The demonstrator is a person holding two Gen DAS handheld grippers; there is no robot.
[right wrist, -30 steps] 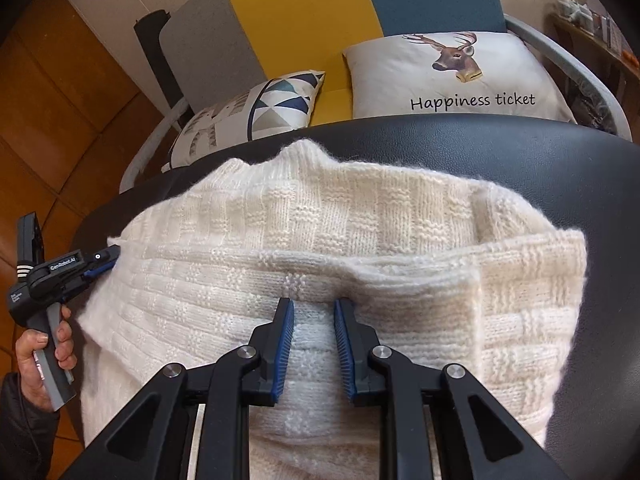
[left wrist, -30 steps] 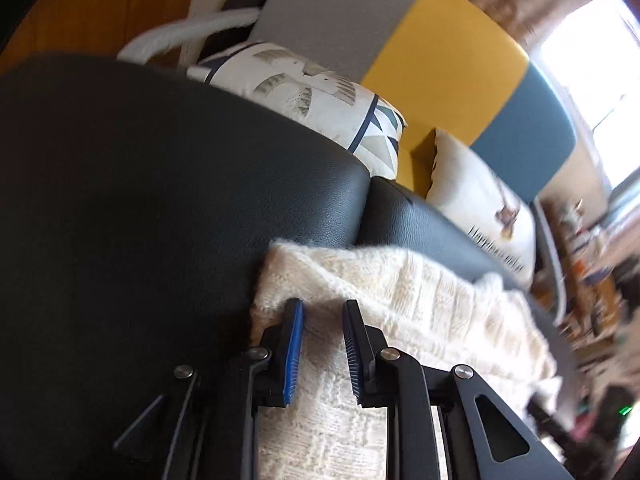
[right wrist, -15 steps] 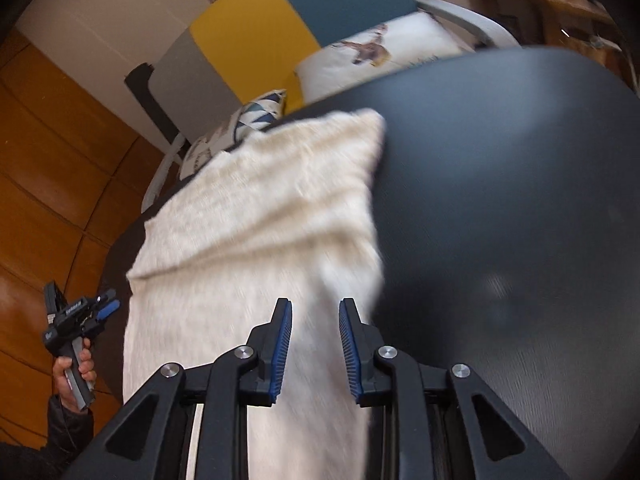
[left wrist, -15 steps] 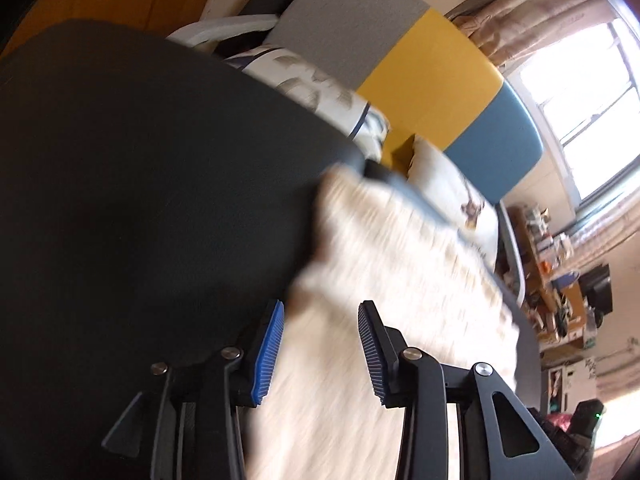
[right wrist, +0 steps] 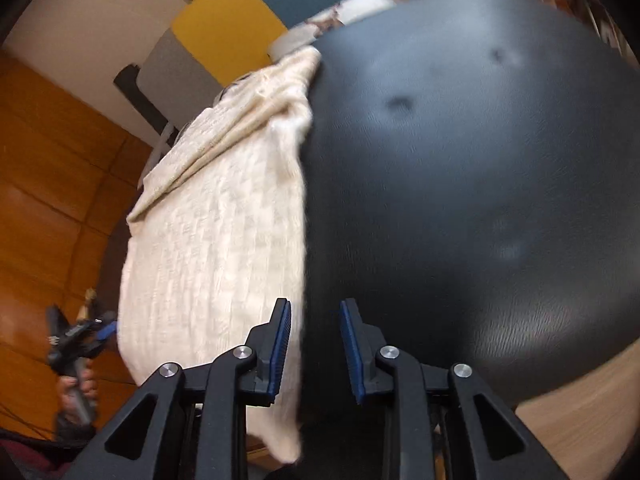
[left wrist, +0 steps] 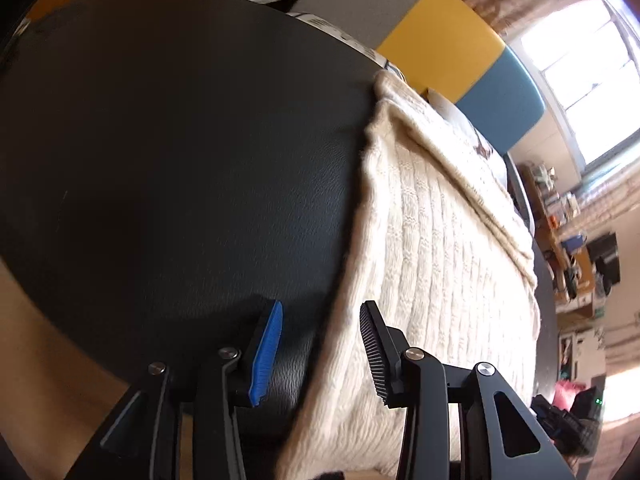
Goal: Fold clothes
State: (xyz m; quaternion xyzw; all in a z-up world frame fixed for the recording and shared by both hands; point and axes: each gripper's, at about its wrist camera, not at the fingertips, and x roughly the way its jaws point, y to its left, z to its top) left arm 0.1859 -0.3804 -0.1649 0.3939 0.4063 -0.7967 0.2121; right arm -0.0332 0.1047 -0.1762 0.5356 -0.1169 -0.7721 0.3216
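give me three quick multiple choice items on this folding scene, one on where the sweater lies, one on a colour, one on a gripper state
1. Where does the cream sweater lie?
A. on the black padded surface
B. on the wooden floor
C. on a shelf

2. What colour is the middle panel of the chair back?
A. red
B. yellow
C. white

3. How does the left gripper stand?
A. clamped on a pillow
B. shut on the sweater
C. open, gripping nothing

Key:
1 A, the knit spreads across the black pad.
2 B, yellow sits between the grey and blue panels.
3 C, its pads stand apart with the sweater's edge loose between them.
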